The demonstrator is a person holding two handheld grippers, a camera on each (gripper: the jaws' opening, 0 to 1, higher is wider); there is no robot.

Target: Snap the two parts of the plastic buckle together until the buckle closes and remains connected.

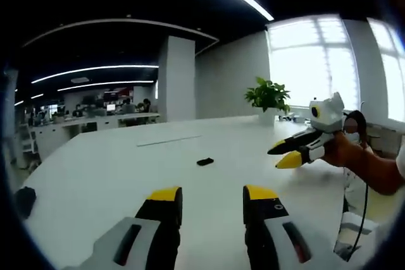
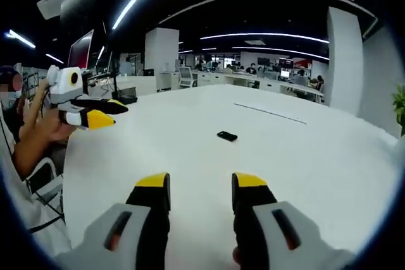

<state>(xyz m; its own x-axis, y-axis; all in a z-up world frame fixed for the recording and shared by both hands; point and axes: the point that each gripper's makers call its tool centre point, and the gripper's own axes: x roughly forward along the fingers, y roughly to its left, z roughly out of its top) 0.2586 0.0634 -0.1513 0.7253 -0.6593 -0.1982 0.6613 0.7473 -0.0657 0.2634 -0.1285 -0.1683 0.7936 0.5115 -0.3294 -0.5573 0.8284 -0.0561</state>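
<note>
- Buckle [image 1: 204, 162] lies alone on the white surface [image 1: 126, 169], a small dark piece well ahead of both claws; whether its parts are joined is too small to tell.
- Left claw [image 1: 212, 194] spread, holding nothing, above the surface.
- Right claw [image 2: 200, 180] spread, holding nothing.
- Potted plant [image 1: 268, 96] stands at the far edge by the window.
</note>
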